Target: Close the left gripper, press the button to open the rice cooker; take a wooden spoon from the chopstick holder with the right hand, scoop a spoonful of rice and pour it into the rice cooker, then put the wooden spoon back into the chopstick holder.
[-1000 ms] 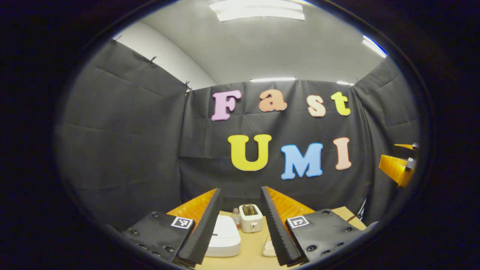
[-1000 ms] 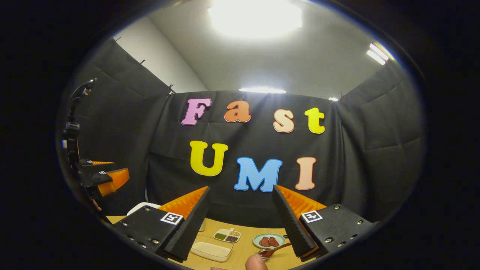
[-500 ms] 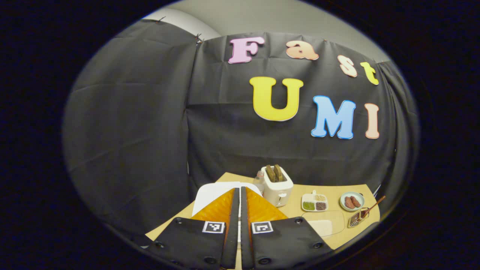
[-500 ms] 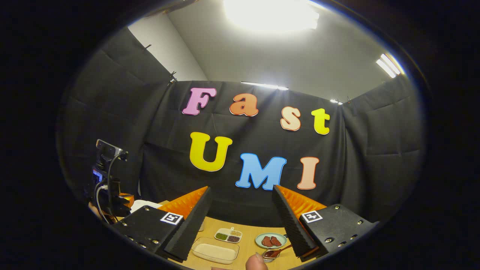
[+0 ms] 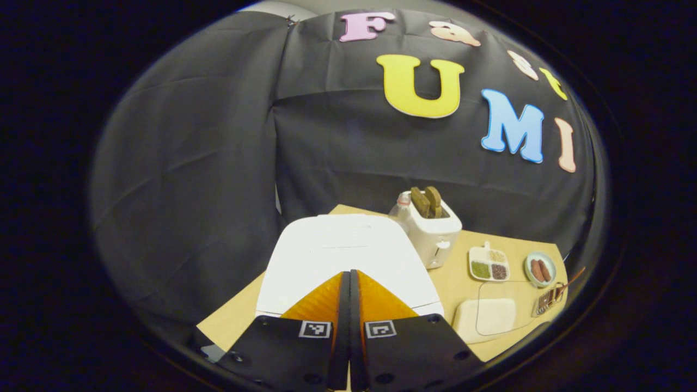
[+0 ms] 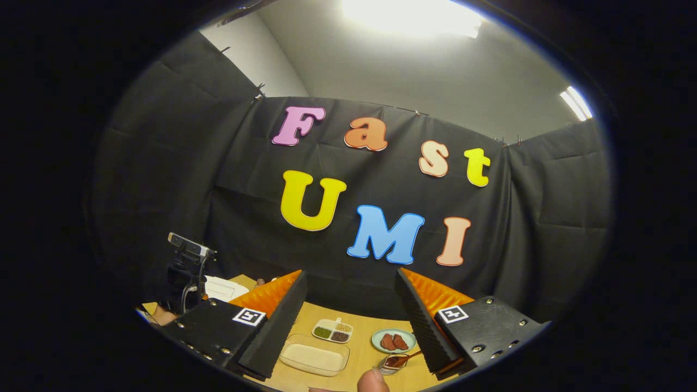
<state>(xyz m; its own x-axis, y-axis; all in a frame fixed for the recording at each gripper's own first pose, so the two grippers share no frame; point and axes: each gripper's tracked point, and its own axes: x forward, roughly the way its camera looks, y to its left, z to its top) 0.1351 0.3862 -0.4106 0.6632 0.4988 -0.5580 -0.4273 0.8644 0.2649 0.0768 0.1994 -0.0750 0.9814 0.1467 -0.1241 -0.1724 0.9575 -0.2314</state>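
Left gripper view looks down at a wooden table (image 5: 452, 283). The left gripper (image 5: 349, 275) has its two fingers pressed flat together with nothing between them. Its tips sit over the near edge of the white rice cooker (image 5: 343, 253), but I cannot tell if they touch it. The rice cooker lid is down. Just beside the cooker, on its right, stands a white toaster (image 5: 433, 234) with two brown slices of bread sticking out of the top. Farther right lies a small white dish with three parts (image 5: 488, 264) that hold green, brown and pale bits. Next to it is a small plate with sausages (image 5: 539, 269). In front of those sits a clear box of rice (image 5: 493, 316). At the far right edge is the chopstick holder (image 5: 547, 302), and the wooden spoon (image 5: 572, 277) pokes out of it, tilted. Right gripper view shows the right gripper (image 6: 351, 283) with its fingers wide apart and nothing in them. Between the fingers, down on the table (image 6: 362, 348), lie the box of rice (image 6: 314, 355), the dish with three parts (image 6: 332, 330), the plate with sausages (image 6: 393, 341) and the spoon (image 6: 405, 358) in its holder (image 6: 389, 363). A fingertip (image 6: 373, 380) peeks in at the bottom edge. Far to the left, the other gripper (image 6: 185, 269) hangs by the cooker (image 6: 226, 287).
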